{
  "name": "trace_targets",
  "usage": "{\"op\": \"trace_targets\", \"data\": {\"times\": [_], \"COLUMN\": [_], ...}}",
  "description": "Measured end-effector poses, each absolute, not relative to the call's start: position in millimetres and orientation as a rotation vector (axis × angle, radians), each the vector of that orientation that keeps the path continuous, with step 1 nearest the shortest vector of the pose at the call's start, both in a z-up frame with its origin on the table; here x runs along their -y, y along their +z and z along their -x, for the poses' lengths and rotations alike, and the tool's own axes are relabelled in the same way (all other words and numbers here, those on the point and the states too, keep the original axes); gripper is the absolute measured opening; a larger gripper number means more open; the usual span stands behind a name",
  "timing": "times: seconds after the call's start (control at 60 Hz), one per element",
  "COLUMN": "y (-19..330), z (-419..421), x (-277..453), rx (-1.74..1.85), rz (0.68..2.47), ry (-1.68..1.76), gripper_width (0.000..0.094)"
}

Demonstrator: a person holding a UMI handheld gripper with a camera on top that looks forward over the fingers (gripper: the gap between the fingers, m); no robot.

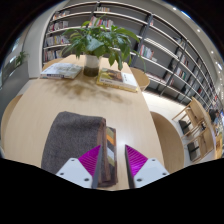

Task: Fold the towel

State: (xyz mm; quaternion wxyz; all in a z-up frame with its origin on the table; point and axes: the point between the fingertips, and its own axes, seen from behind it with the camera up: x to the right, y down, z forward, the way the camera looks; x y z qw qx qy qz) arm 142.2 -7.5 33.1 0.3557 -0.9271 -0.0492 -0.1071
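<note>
A dark grey-brown towel (70,138) lies folded on the pale wooden table (150,130). Its right edge has a striped border (109,140) that runs back between my fingers. My gripper (112,165) is low over the table at the towel's near right edge. The fingers are open. The striped edge sits against the left magenta pad (91,158), and a gap of bare table shows between it and the right pad (135,158). The towel's near end is hidden under the left finger.
A potted green plant (97,45) stands at the table's far side, with books to its left (60,70) and right (118,78). Bookshelves (150,35) line the wall behind. A chair and more shelving (195,130) stand to the right.
</note>
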Motion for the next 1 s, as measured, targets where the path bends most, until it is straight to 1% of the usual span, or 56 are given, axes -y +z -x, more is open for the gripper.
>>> {"op": "trace_targets", "data": {"times": [0.017, 0.05, 0.133, 0.267, 0.3, 0.467, 0.65, 0.717, 0.833, 1.0], "y": [33, 36, 57, 108, 125, 189, 230, 238, 241, 232], "z": [-142, -139, -136, -120, -113, -72, -27, -11, 5, 11], "x": [10, 14, 23, 42, 50, 89, 145, 165, 197, 226], "rx": [0.133, 0.141, 0.11, 0.093, 0.086, 0.043, 0.033, 0.018, 0.013, 0.042], "rz": [2.401, 2.394, 2.35, 2.267, 2.246, 2.149, 2.077, 2.058, 2.056, 2.076], "ry": [-0.27, -0.244, -0.225, -0.211, -0.196, -0.093, -0.008, 0.034, 0.059, 0.031], "gripper_width": [0.0521, 0.0576, 0.0607, 0.0729, 0.0747, 0.0762, 0.0775, 0.0773, 0.0772, 0.0773]}}
